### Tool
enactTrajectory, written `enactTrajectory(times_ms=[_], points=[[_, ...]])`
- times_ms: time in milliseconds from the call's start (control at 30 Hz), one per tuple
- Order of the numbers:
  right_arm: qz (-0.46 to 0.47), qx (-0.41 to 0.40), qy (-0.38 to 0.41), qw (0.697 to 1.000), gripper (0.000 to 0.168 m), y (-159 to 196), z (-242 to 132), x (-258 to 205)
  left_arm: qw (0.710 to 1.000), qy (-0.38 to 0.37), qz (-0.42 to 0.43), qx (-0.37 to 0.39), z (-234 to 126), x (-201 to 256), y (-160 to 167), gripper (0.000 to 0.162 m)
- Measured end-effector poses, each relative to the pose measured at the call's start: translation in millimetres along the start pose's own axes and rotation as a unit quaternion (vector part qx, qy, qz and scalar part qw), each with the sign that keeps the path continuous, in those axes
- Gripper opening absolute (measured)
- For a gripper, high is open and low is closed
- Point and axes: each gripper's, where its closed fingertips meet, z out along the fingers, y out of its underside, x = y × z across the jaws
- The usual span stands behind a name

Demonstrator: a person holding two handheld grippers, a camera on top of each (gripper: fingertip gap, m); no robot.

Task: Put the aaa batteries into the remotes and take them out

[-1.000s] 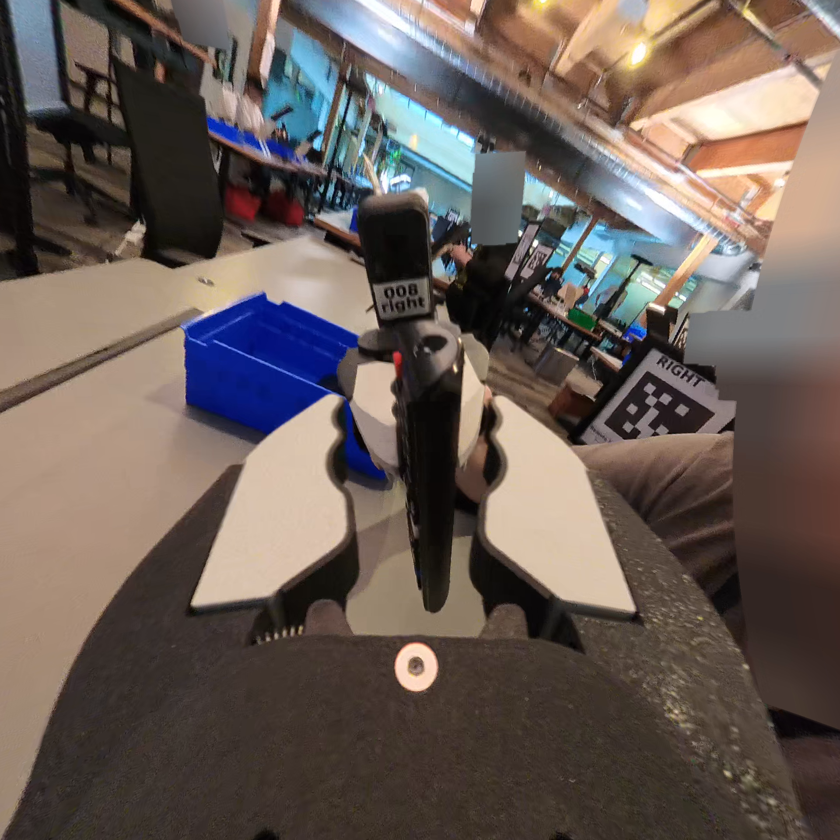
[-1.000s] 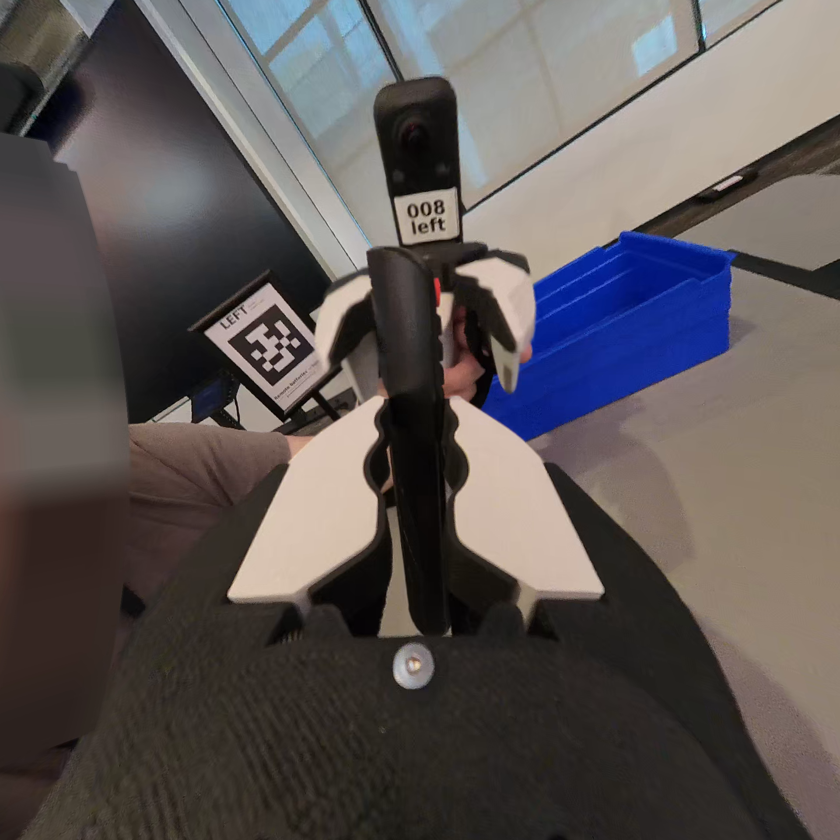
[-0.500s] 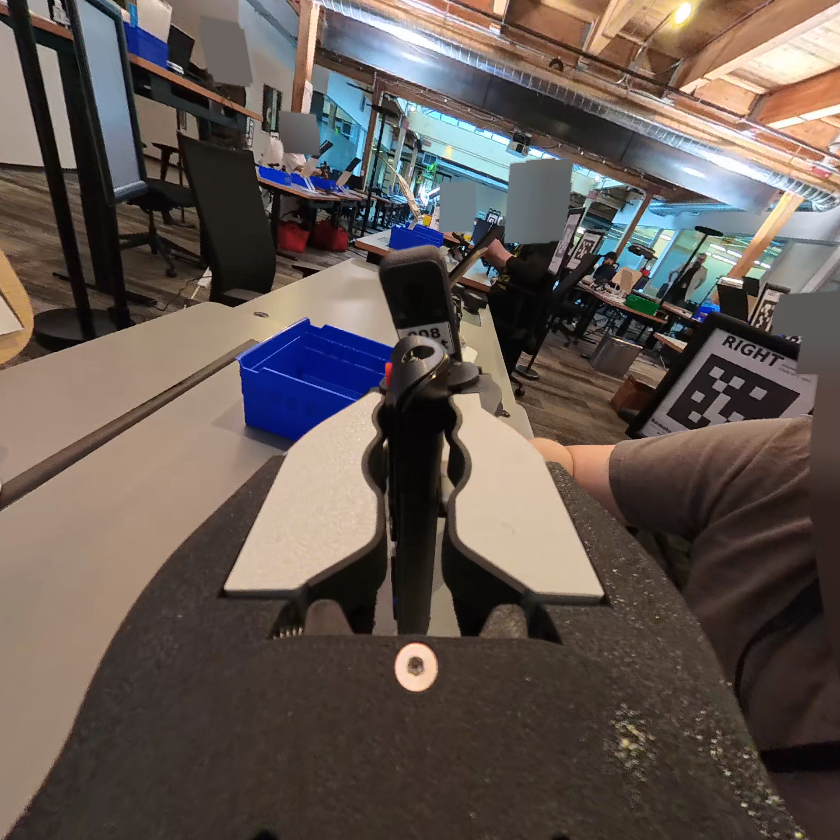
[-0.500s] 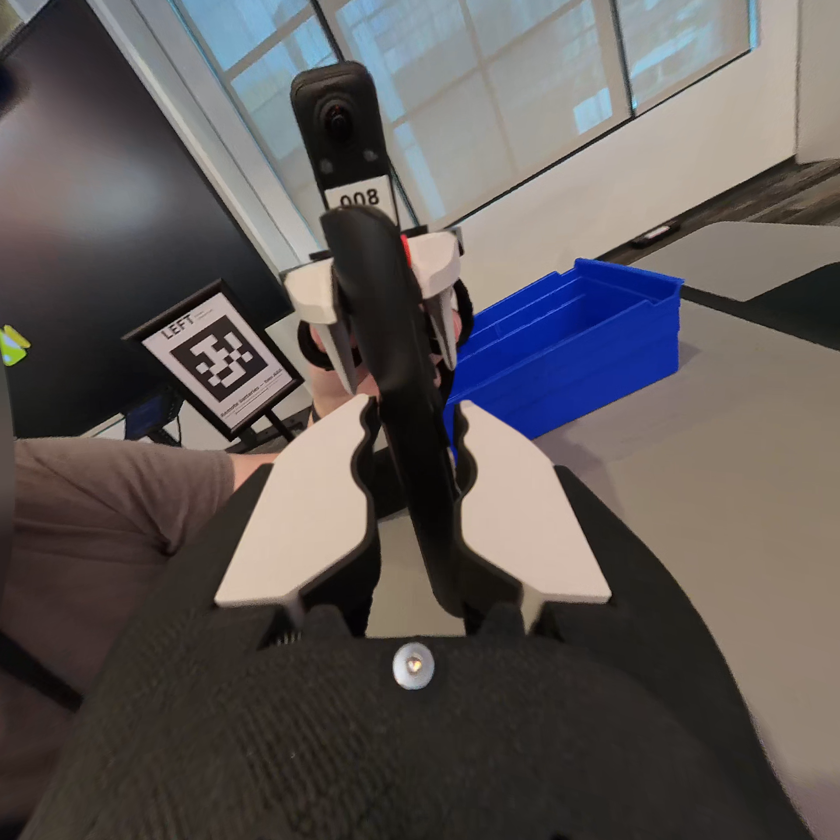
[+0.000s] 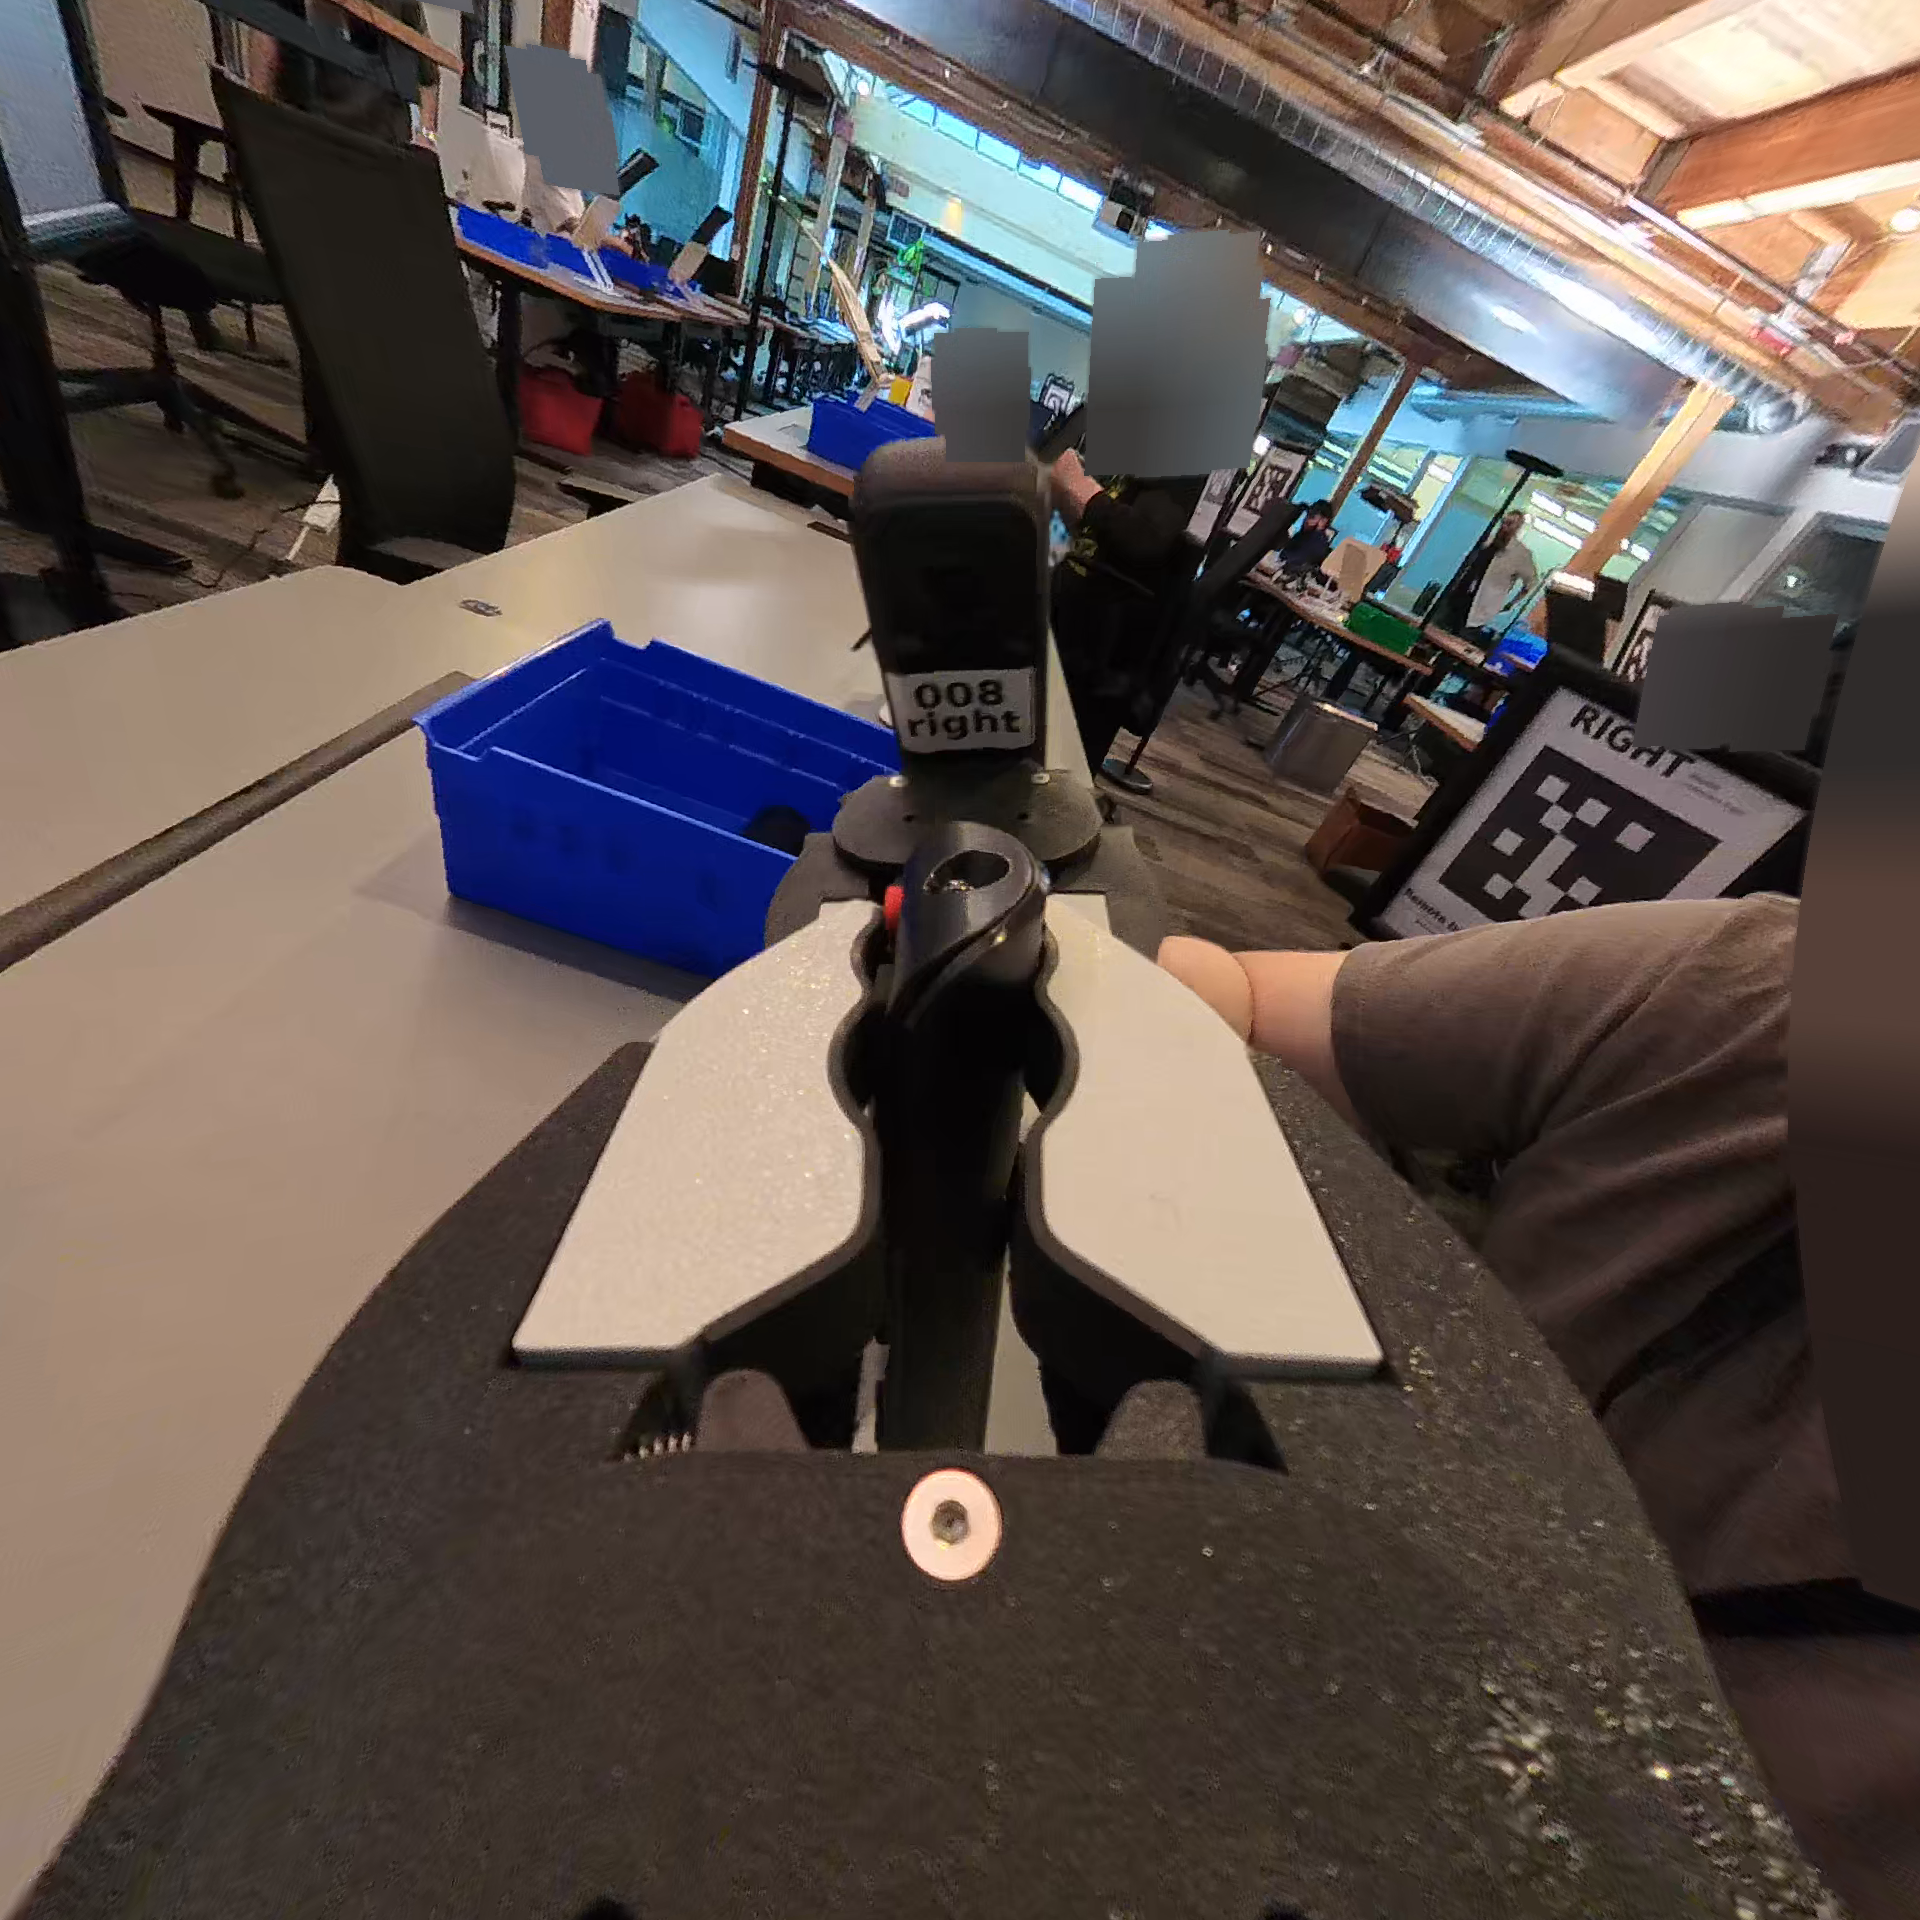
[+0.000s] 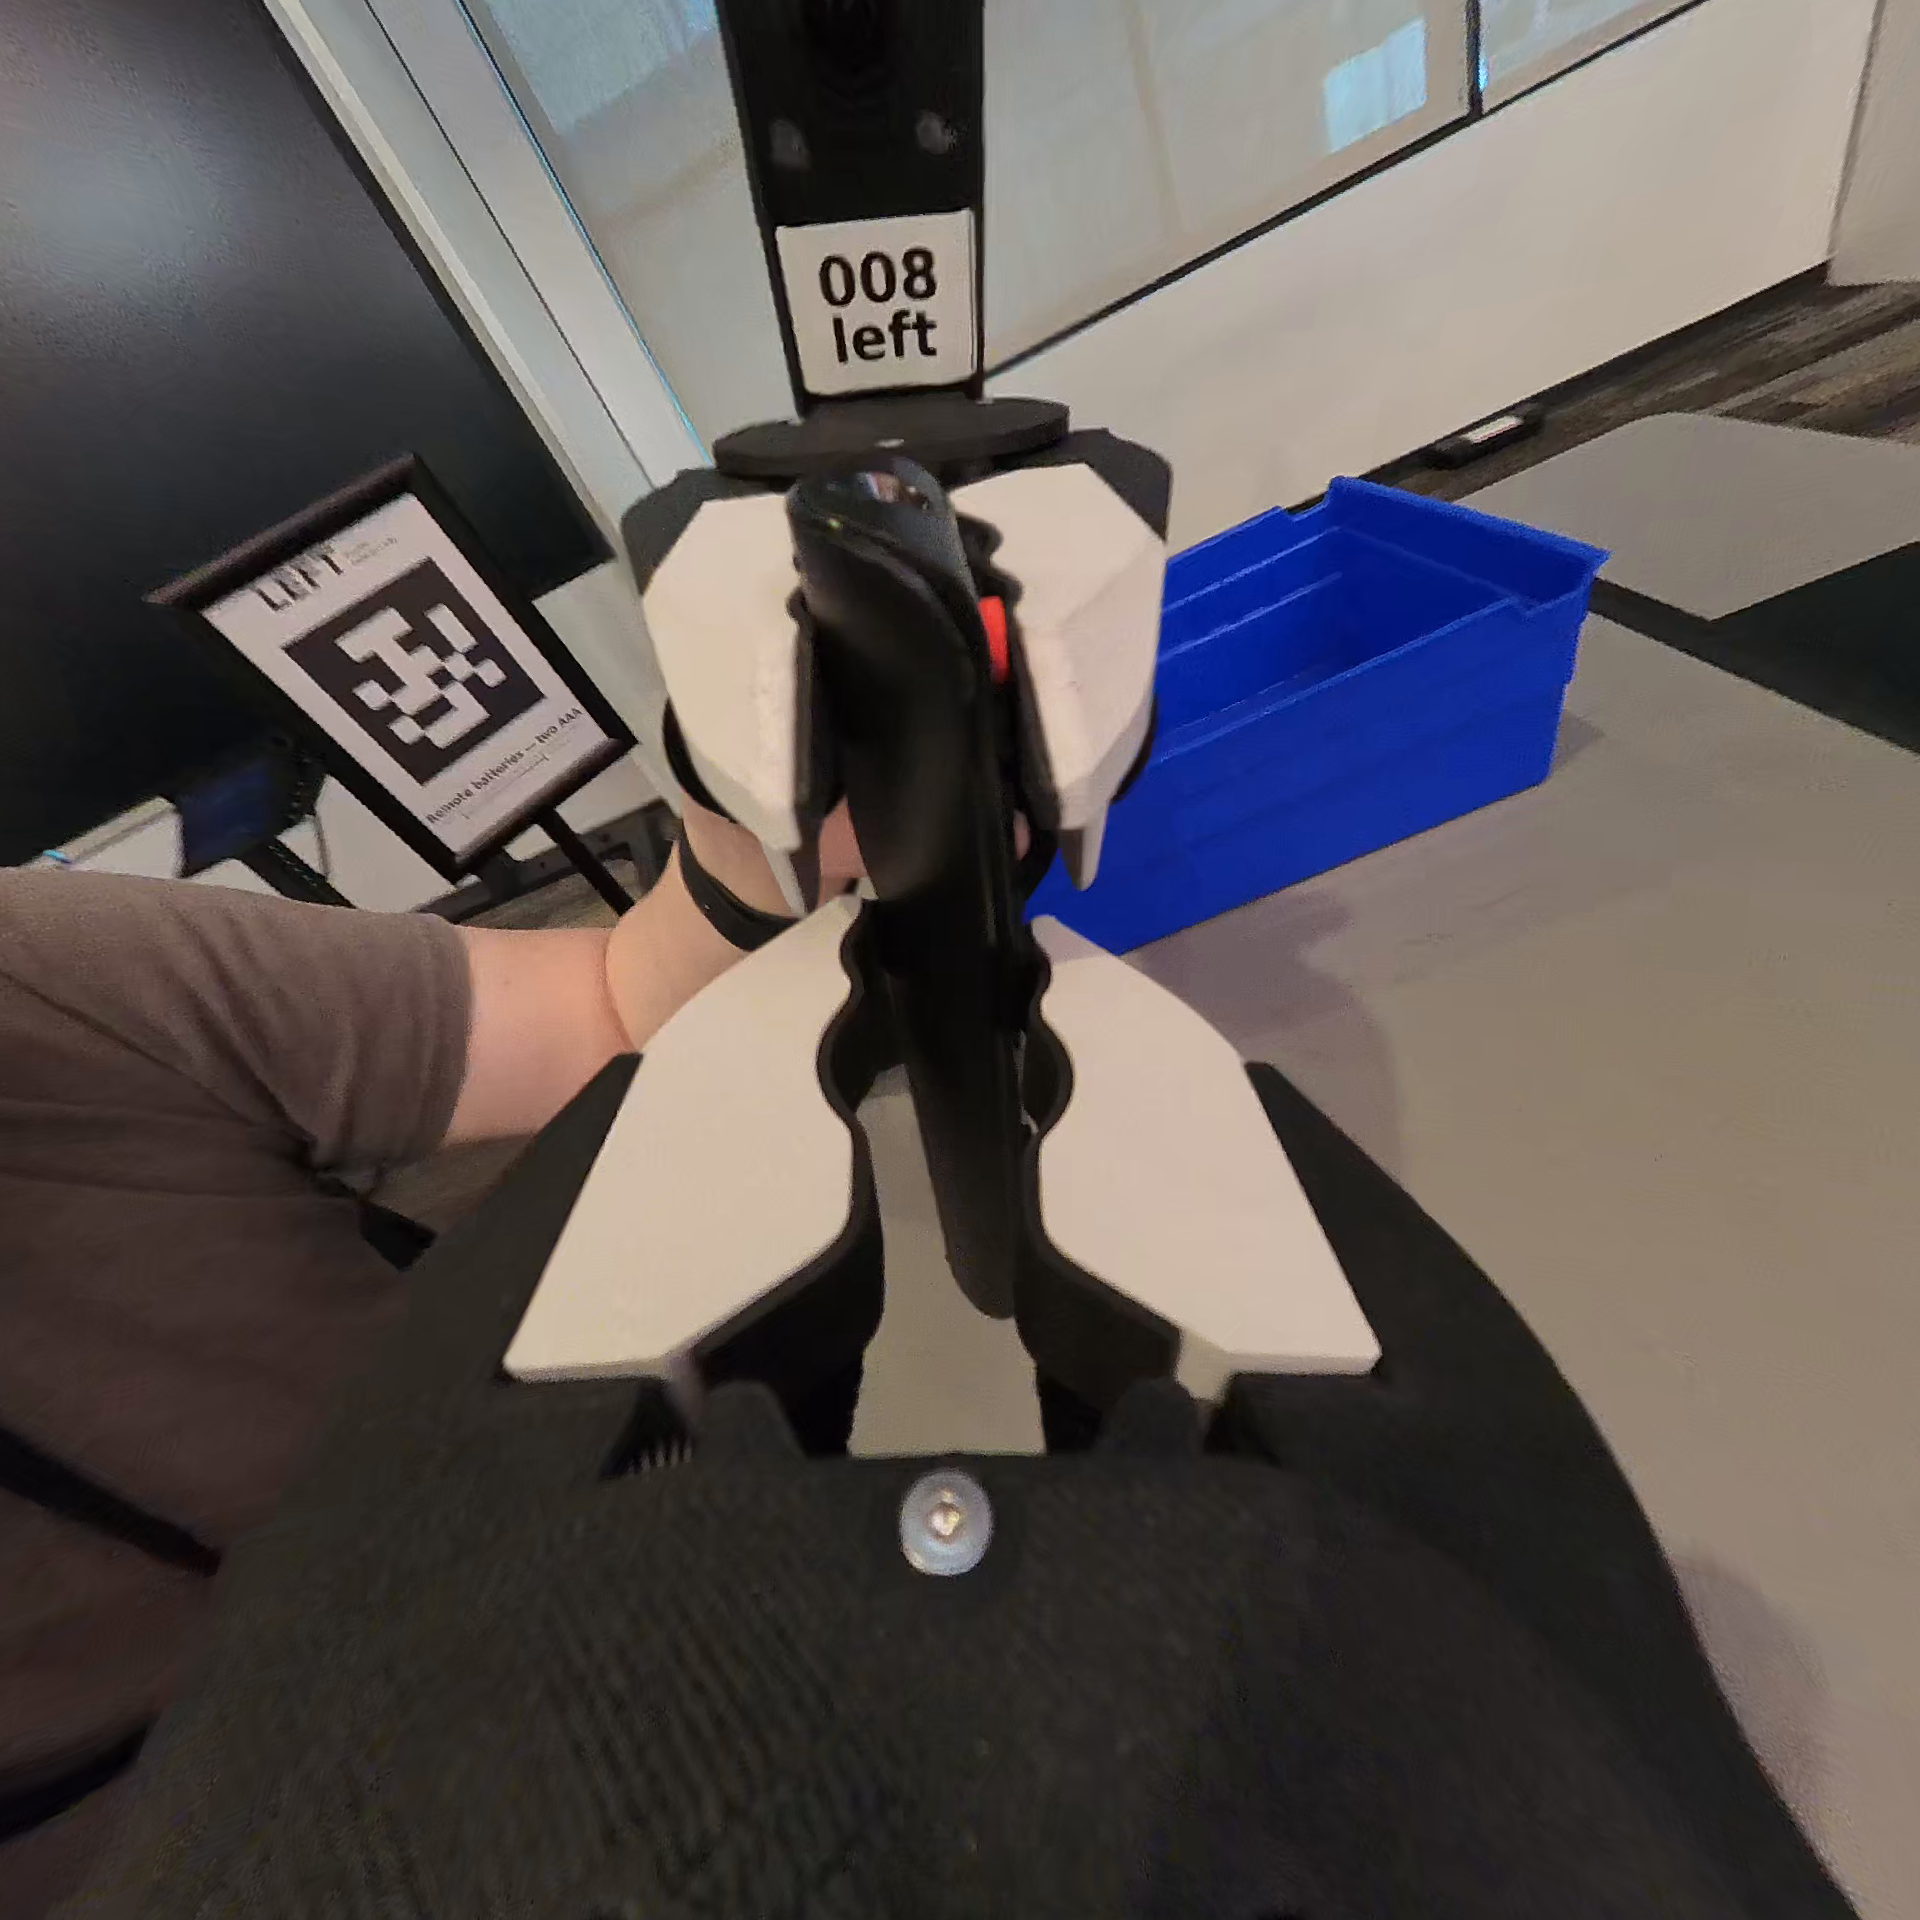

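Observation:
A black remote (image 5: 951, 1143) with a red button is held edge-up in the air between my two facing grippers. My left gripper (image 5: 956, 935) is shut on one end of it. In the right wrist view the remote (image 6: 894, 675) runs from the left gripper (image 6: 935, 831), which clamps its far end, down between the fingers of my right gripper (image 6: 945, 925). The right jaws stand slightly apart: the remote leans on one finger, and a gap shows beside the other. No batteries are visible.
A blue bin (image 5: 613, 821) stands on the grey table (image 5: 260, 1091) beyond the grippers, with something dark inside; it also shows in the right wrist view (image 6: 1351, 707). The person's arm (image 6: 260, 1039) is close by. Marker signs (image 5: 1590, 831) (image 6: 416, 665) stand off the table.
My left gripper, open around the remote a second ago, has shut on it. My right gripper, then tight on the remote, has loosened. Both grippers have moved closer together.

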Motion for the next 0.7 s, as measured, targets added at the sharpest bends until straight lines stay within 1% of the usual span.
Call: enactTrajectory(times_ms=[100, 167, 333, 367, 433, 600, 700], points=[[0.034, 0.039, -0.015, 0.999, 0.026, -5.6, -2.7, 3.1, 0.999, -0.009, -0.019, 0.039, -2.0, -5.1, -7.3, 0.023], [0.038, 0.045, -0.008, 0.998, 0.027, -5.4, -2.5, 5.7, 0.998, -0.014, -0.036, 0.055, -2.5, -8.9, -8.8, 0.023], [-0.027, 0.023, 0.037, 0.999, 0.029, -2.5, 0.7, 5.0, 0.993, -0.008, -0.059, 0.099, -8.7, -8.1, -20.1, 0.023], [-0.035, 0.015, 0.039, 0.999, 0.031, -0.7, 2.5, 3.4, 0.993, -0.008, -0.059, 0.098, -10.3, -7.1, -21.3, 0.023], [-0.044, 0.020, 0.038, 0.998, 0.027, -1.7, 3.3, 0.7, 0.993, -0.009, -0.053, 0.103, -12.2, -4.2, -24.0, 0.023], [-0.051, 0.008, 0.028, 0.998, 0.027, 1.1, 5.4, -5.1, 0.995, -0.016, -0.045, 0.088, -11.8, -1.2, -23.0, 0.023], [-0.065, -0.001, 0.029, 0.997, 0.027, 1.3, 4.4, -6.5, 0.995, -0.017, -0.045, 0.092, -11.9, 0.6, -24.5, 0.022]])
